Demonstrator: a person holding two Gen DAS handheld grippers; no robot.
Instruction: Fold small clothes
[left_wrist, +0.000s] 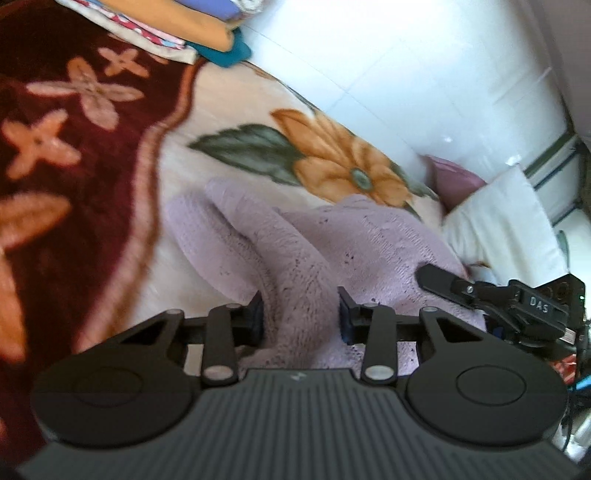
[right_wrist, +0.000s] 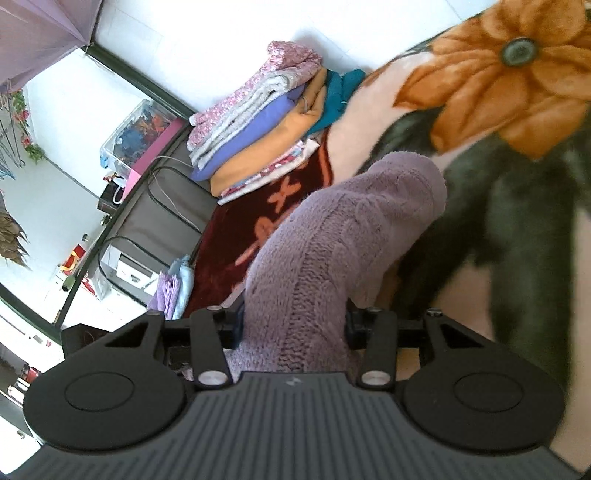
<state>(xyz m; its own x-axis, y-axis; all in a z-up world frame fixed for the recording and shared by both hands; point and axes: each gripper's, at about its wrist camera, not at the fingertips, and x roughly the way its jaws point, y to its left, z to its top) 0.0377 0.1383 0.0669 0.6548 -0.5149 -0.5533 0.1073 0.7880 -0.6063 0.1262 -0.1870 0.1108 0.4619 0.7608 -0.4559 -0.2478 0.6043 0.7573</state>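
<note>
While both tools grip it, the lilac knitted garment (left_wrist: 295, 251) lies partly on the floral blanket (left_wrist: 110, 155), bunched into thick fuzzy folds. The left tool (left_wrist: 301, 314) has its two fingers pressed against a ridge of the knit from either side, the fabric filling the gap between them and running forward in two soft lobes toward a big orange flower (left_wrist: 340, 158) printed on the blanket. In the same view the right tool (left_wrist: 439, 282) comes in from the right edge, its black finger lying on the far right part of the garment. In the right wrist view, the right tool (right_wrist: 295, 321) is closed on a raised, rounded column of the same garment (right_wrist: 332, 240), which stands up from between the fingers and bends over at its top, lifted clear of the blanket's (right_wrist: 517, 229) dark green leaf pattern behind it. A stack of folded clothes (right_wrist: 266, 129) in pink, grey, violet, orange and teal sits at the far edge of the blanket, well apart from the garment. A white pillow (left_wrist: 506, 221) lies just beyond the garment's right side.
</note>
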